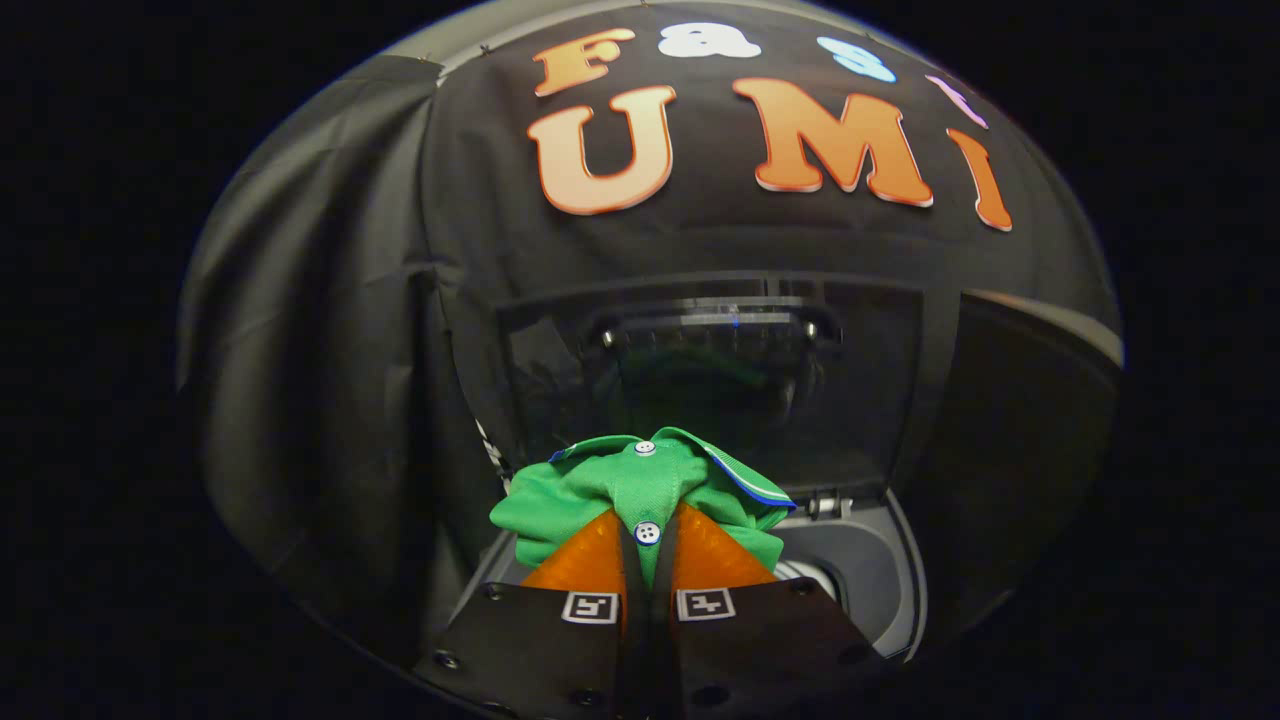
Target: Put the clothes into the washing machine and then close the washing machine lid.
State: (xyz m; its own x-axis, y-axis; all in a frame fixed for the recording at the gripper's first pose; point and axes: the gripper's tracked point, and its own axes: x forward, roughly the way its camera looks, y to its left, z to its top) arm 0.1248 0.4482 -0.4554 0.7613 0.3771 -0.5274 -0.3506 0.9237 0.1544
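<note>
In the gripper view, the tongs are clamped on a green shirt, with both fingers pressed close together on a fold of its button placket. One white button sits right in the narrow gap between the fingertips, and a second white button lies higher up on the cloth, just under the collar. The collar has a blue and white edge that runs down the shirt's right side. The bunched cloth spills out to either side of the fingers and stands above them.

Beyond the shirt rises the washing machine's lid, open and upright, a dark see-through panel with a handle bar along its upper part; a faint green reflection shows in it. At the foot of the lid, to the right of the shirt, a small metal hinge is seen. Below that, the grey top of the washing machine curves around its round opening, which lies just to the right of the fingers and beneath the held shirt.
</note>
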